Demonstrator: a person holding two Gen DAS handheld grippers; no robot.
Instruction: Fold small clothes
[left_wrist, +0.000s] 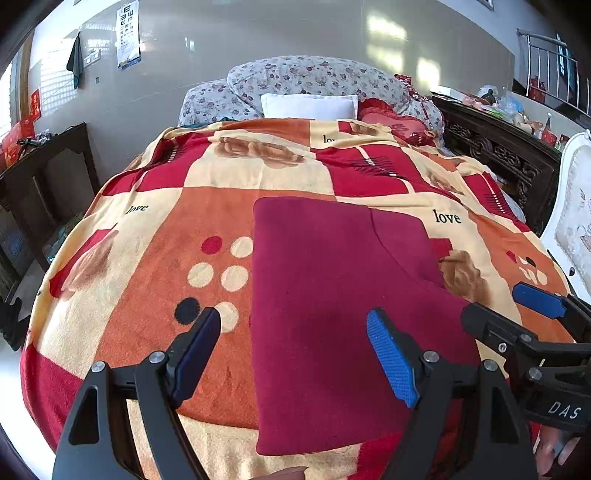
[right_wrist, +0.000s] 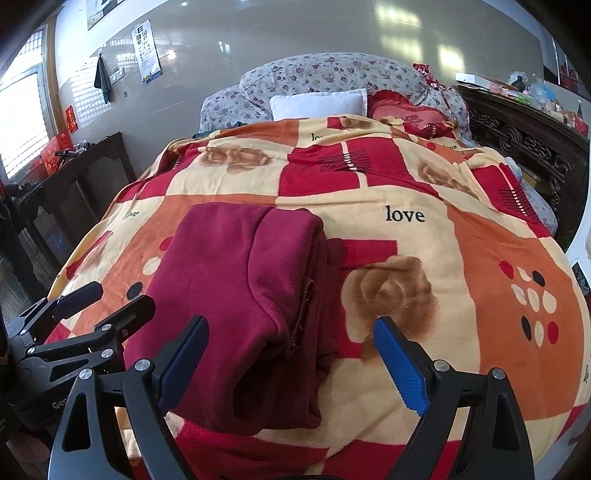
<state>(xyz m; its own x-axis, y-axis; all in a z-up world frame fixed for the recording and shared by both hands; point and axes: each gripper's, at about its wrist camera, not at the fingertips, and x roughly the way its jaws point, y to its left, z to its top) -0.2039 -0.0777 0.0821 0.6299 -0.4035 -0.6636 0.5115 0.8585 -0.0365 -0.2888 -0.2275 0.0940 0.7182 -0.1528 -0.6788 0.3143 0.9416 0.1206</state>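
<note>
Jaws: both grippers stand with jaws wide apart, nothing between the pads; the left gripper fills the lower middle of its own view, the right gripper the lower middle of its own.
Bed: a blanket in red, orange and cream squares, printed with roses, dots and the word "love", covers nearly the whole frame in both views.
Garment: a folded dark red garment lies flat on the blanket, centre to lower centre of the left view; its near edge sits under and between the left gripper's fingers. In the right view it lies centre left, its stacked folded layers showing along the right side.
Bedding: a flowered quilt is heaped at the upper centre, with a white pillow in front of it and a red cushion just to its right.
Wall: an eye chart hangs at the upper left.
</note>
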